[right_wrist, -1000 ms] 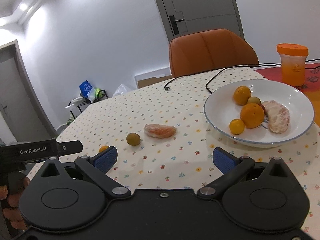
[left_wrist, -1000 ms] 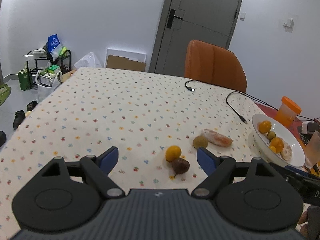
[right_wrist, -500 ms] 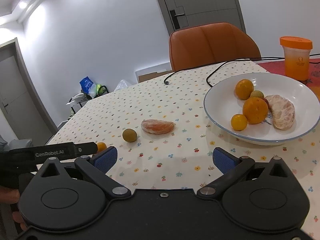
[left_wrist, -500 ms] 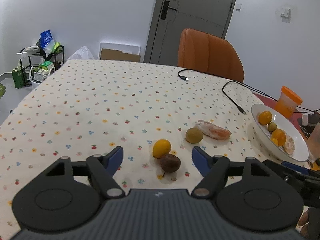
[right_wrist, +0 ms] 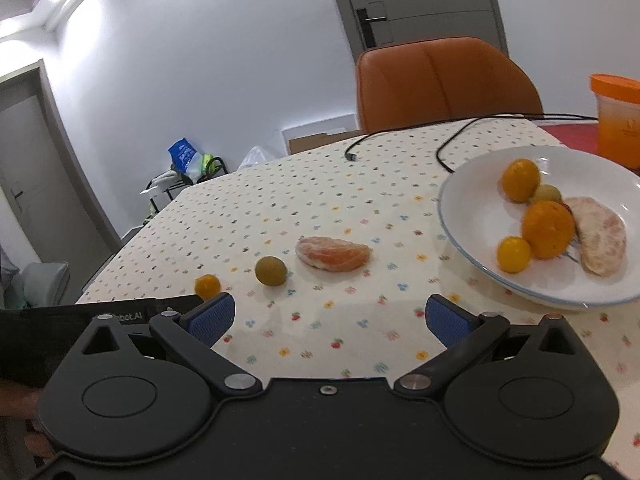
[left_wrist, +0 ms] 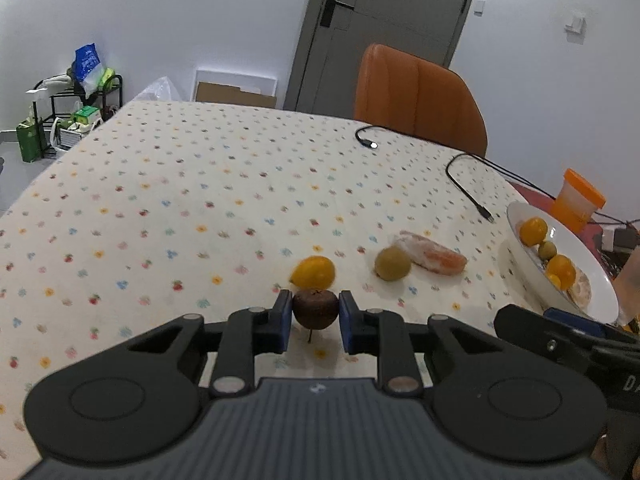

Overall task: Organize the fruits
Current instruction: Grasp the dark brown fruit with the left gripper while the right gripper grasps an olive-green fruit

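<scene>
At the near edge of the table (left_wrist: 168, 184), a dark brown fruit (left_wrist: 315, 307) is sitting between the blue pads of the left gripper (left_wrist: 313, 316), whose jaws are drawn in against its sides and appear to be pinching it; whether it is resting on the cloth or just clear of it, I cannot tell. Just beyond it a small yellow fruit (left_wrist: 313, 271) is lying, and to the right a green fruit (left_wrist: 392, 263) and a peeled segment (left_wrist: 434, 255) are waiting. The right gripper (right_wrist: 329, 317) is hovering with jaws wide apart, holding nothing. Further right, the white plate (right_wrist: 472, 184) is already carrying several fruits, so I judge the sorting partly done, with four pieces left.
</scene>
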